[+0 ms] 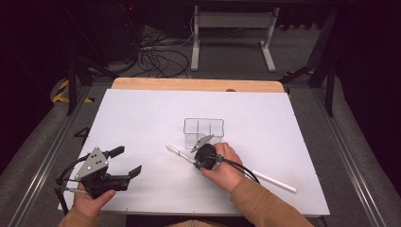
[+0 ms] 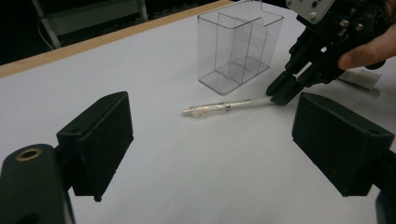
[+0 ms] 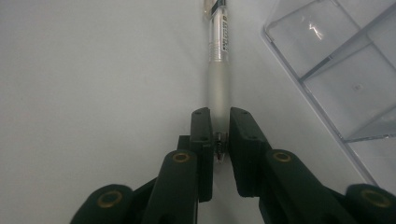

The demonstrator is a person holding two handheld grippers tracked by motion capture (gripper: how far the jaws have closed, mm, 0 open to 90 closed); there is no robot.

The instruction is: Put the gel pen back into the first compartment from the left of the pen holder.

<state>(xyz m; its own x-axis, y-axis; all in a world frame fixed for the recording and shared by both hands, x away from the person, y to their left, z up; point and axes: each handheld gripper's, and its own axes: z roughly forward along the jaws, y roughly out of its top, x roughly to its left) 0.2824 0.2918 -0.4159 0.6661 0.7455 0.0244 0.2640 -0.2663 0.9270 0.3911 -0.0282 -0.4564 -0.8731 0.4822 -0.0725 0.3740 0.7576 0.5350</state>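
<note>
White-covered table (image 1: 142,123) carries everything. Clear plastic divided organizer box (image 1: 204,131) is stood upright mid-table, likely as the drop target. Slim white pen with clear tip (image 2: 219,108) is laid flat just in front of it, clamped mid-barrel by right gripper (image 3: 219,140) fingers, presumably for lifting. Left gripper (image 2: 210,154) is parked well apart, fingers spread, empty.

Left tongs (image 1: 127,161) held low at the near left, jaws spread wide. Right tongs (image 3: 220,126) angled down, jaws nearly together, right hand (image 1: 226,166) wrapped around them.
</note>
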